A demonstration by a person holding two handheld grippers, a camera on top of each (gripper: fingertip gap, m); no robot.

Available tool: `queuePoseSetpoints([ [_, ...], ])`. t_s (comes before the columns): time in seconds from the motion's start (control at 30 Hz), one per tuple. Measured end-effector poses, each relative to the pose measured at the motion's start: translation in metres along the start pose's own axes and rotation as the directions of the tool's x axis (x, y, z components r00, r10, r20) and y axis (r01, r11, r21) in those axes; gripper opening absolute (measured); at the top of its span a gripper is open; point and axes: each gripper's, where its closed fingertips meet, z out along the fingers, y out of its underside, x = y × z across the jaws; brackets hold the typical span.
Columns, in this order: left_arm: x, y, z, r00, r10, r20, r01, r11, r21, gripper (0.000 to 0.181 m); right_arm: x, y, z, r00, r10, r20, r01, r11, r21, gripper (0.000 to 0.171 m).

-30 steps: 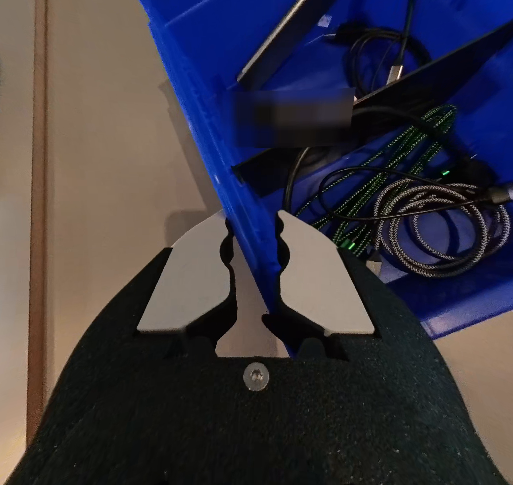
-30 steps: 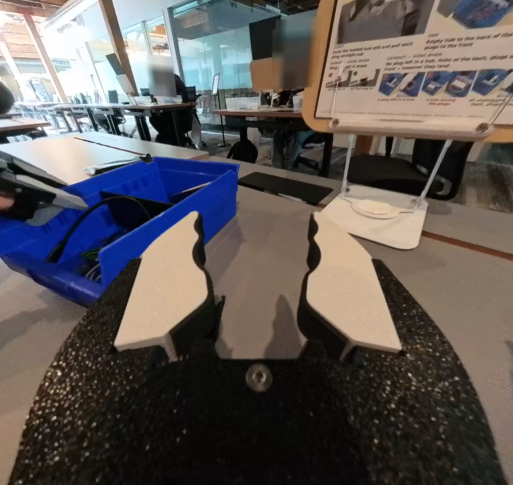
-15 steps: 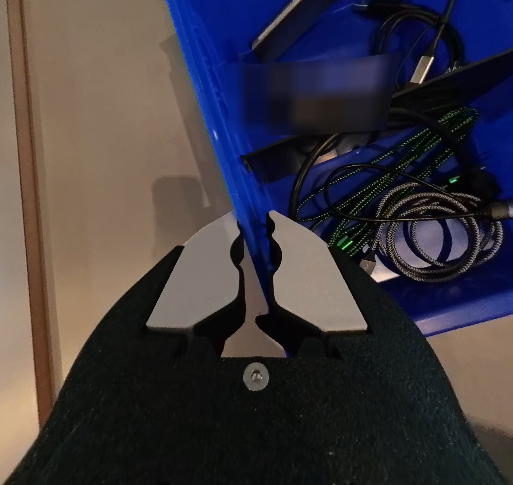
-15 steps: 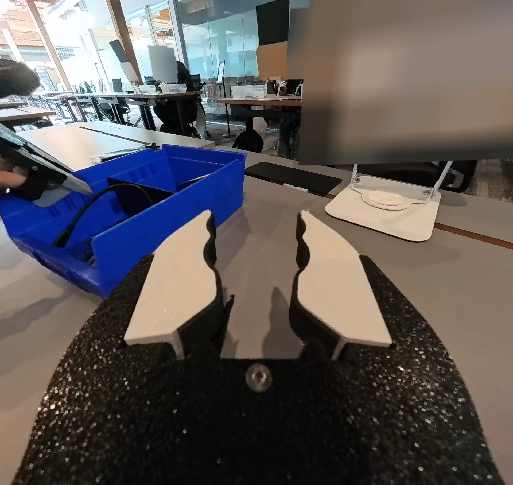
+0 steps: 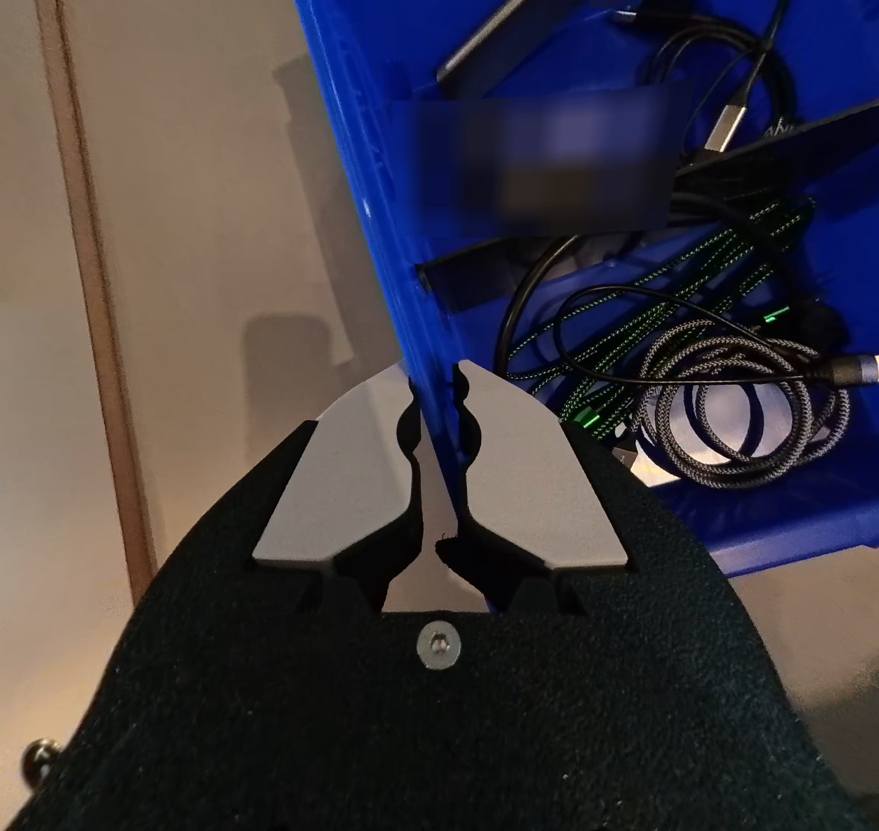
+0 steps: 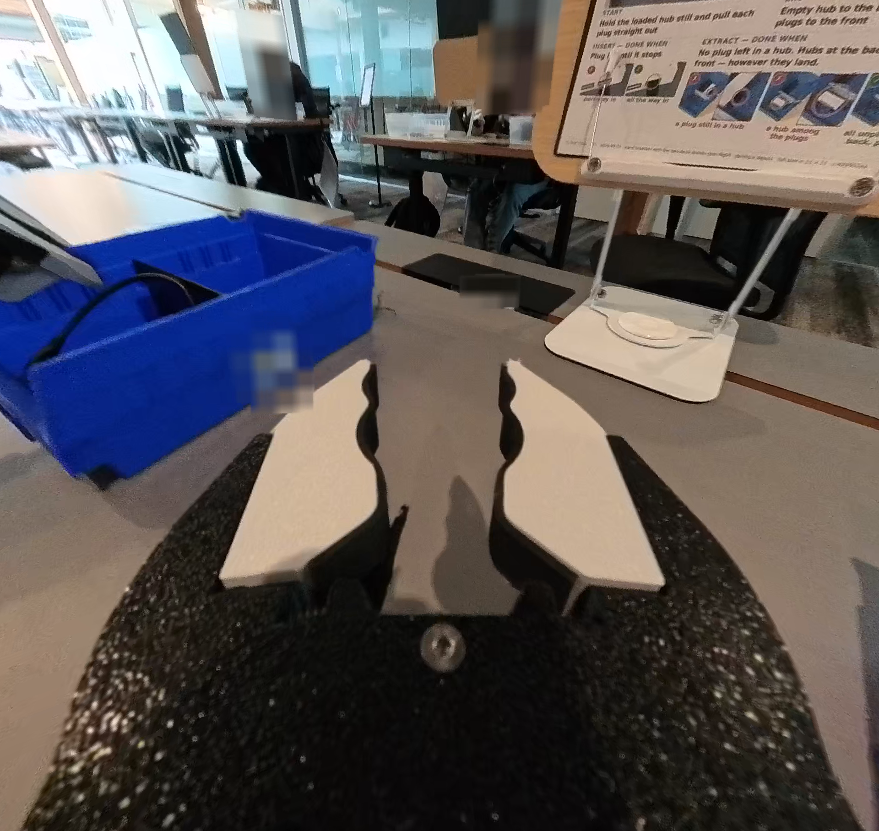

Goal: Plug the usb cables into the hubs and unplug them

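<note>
My left gripper (image 5: 435, 375) pinches the near side wall of the blue bin (image 5: 380, 151). The cables (image 5: 742, 404) lie coiled inside, just right of that wall. My right gripper (image 6: 437, 370) hangs spread and empty over the table (image 6: 713, 499), farther off.

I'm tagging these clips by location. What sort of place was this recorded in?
Most likely an open-plan office or lab: rows of long desks, glass partition walls, and an instruction sheet on a stand beside the blue bin on a grey table.
</note>
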Motion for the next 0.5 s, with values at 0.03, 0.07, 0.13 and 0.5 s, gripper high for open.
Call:
queuePoseSetpoints([
  [0.03,-0.004,0.002,0.000,1.000,-0.007,-0.002,0.007,1.000,0.003,0.010,0.002,0.003,0.000,1.000,-0.025,-0.006,0.025,0.999,-0.024,0.047],
  [0.07,-0.008,0.003,0.000,1.000,-0.016,-0.005,0.016,1.000,0.006,0.010,0.005,0.007,-0.001,0.998,-0.054,-0.014,0.053,0.997,-0.054,0.045],
  [0.13,-0.013,0.004,0.000,1.000,-0.007,-0.004,0.007,1.000,0.018,0.011,0.022,0.011,-0.006,0.991,-0.105,-0.079,0.096,0.989,-0.110,0.039],
  [0.5,-0.035,-0.006,-0.033,0.960,0.075,0.271,-0.140,0.963,0.230,0.057,0.147,0.021,-0.112,0.843,-0.325,-0.428,-0.034,0.762,-0.646,0.080],
])
